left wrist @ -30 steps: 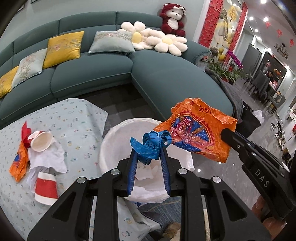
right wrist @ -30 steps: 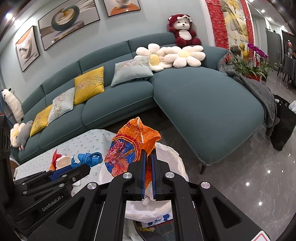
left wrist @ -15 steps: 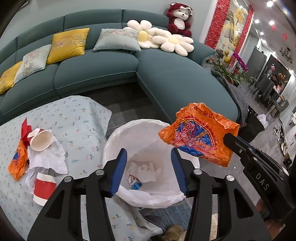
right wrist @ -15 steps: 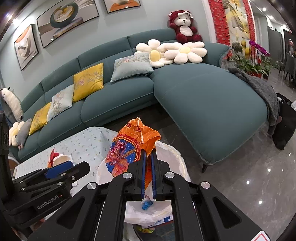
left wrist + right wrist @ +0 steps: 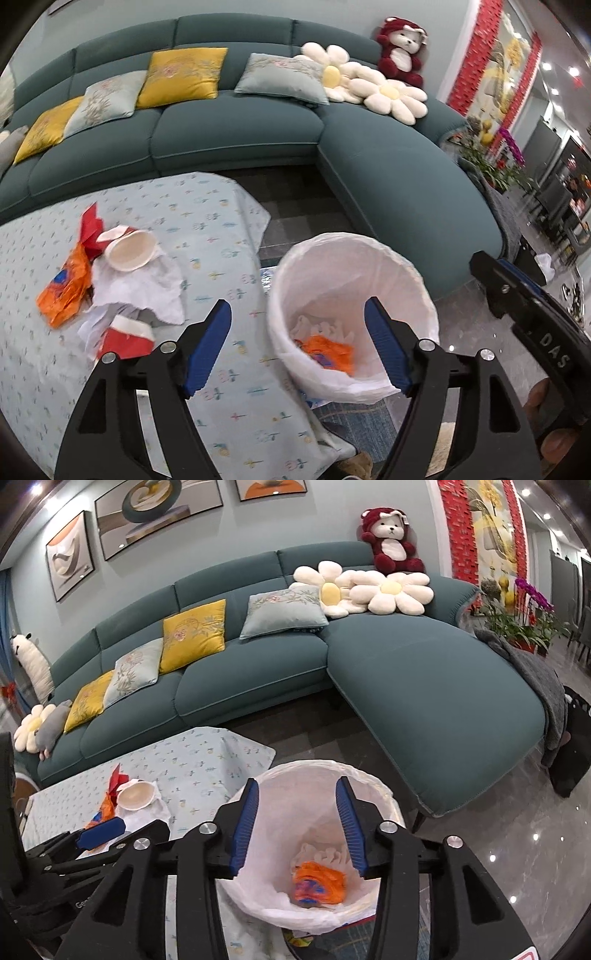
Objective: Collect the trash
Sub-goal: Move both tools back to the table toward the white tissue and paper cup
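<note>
A white-lined trash bin [image 5: 417, 284] stands by the table's right edge and holds an orange wrapper [image 5: 330, 350] and white paper; the right wrist view shows the bin [image 5: 373, 775] and wrapper [image 5: 317, 880] too. My left gripper [image 5: 297, 314] is open and empty above the table edge and bin. My right gripper [image 5: 297, 788] is open and empty over the bin. On the table [image 5: 207, 221] lie an orange wrapper [image 5: 64, 288], a red scrap [image 5: 90, 225], a paper cup [image 5: 129, 247], white tissue [image 5: 144, 291] and a red-and-white cup [image 5: 127, 338].
A teal corner sofa [image 5: 388, 166] with cushions curves behind the table and bin. Dark floor [image 5: 295, 195] lies between sofa and table. A black bag [image 5: 570, 749] sits on the floor at the right; plants [image 5: 517, 624] stand beyond the sofa.
My left gripper opened and the blue strip it held dropped out of view. My right gripper opened and the orange wrapper fell into the bin. The left gripper swung left toward the table.
</note>
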`<action>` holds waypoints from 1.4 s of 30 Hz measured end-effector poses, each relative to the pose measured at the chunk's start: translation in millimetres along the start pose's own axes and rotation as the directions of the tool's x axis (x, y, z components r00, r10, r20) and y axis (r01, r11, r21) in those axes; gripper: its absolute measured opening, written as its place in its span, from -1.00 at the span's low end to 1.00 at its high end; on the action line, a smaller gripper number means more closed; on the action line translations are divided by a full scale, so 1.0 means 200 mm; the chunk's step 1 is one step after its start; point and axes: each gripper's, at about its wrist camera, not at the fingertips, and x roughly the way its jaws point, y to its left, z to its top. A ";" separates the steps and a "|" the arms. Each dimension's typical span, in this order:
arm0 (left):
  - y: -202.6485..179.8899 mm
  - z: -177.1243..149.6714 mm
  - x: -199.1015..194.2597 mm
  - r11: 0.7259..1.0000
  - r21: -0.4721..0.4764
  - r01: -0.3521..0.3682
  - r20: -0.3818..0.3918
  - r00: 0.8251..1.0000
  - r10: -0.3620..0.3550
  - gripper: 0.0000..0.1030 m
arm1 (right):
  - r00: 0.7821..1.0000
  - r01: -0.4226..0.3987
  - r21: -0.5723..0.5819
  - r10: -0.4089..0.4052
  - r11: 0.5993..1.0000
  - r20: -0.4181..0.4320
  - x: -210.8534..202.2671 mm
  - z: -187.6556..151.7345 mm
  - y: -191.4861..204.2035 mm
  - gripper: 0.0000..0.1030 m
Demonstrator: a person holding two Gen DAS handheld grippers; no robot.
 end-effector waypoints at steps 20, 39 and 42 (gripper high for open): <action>0.51 -0.14 -0.17 0.979 -0.176 -0.103 0.003 0.994 0.105 0.55 | 0.996 -0.085 -0.125 0.081 0.988 -0.034 -0.03 -0.06 0.44 0.04; 1.03 -0.28 -0.11 0.934 -0.297 -0.199 -0.082 0.980 0.182 0.55 | 0.968 -0.209 -0.227 0.167 0.951 -0.189 0.24 -0.22 0.93 0.04; 1.10 -0.28 -0.05 0.929 -0.307 -0.206 -0.104 0.978 0.182 0.55 | 0.962 -0.218 -0.239 0.168 0.946 -0.214 0.31 -0.23 1.00 0.04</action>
